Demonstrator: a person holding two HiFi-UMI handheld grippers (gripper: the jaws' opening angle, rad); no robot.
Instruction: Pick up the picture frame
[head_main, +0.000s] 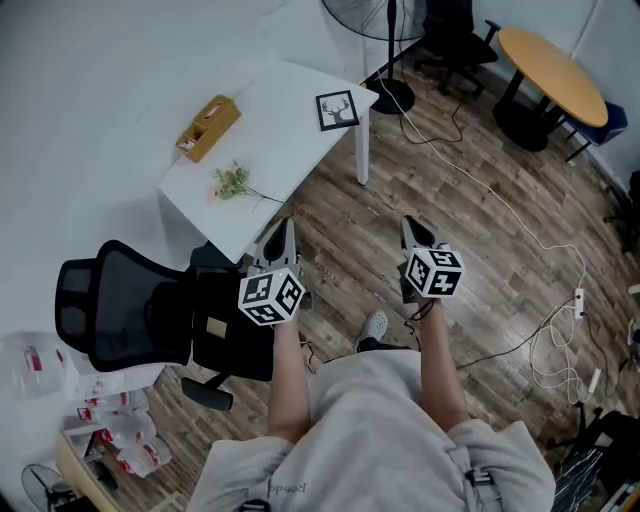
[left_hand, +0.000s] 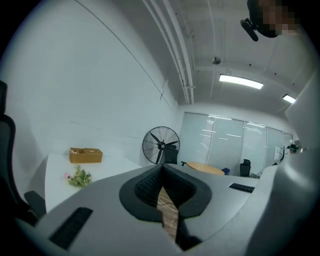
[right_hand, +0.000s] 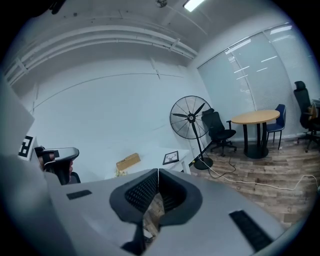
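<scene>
Picture frame (head_main: 338, 109) sat at bench (head_main: 290, 140) far corner, ahead and well apart from both grippers. Left gripper (head_main: 283, 232) and right gripper (head_main: 414, 233) about equally near. Fingers clenched, empty.

One white surface (head_main: 285, 120) holds one picture frame (head_main: 338, 109), one woven box (head_main: 208, 127) and one flower sprig (head_main: 233, 182). Two hand-held grippers (head_main: 287, 226) (head_main: 410, 226), one standing fan (head_main: 392, 97), one round table (head_main: 555, 62).

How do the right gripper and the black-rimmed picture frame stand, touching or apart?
Apart. The head view shows the right gripper over wooden floor, the black-rimmed picture frame well beyond it on the white table.
</scene>
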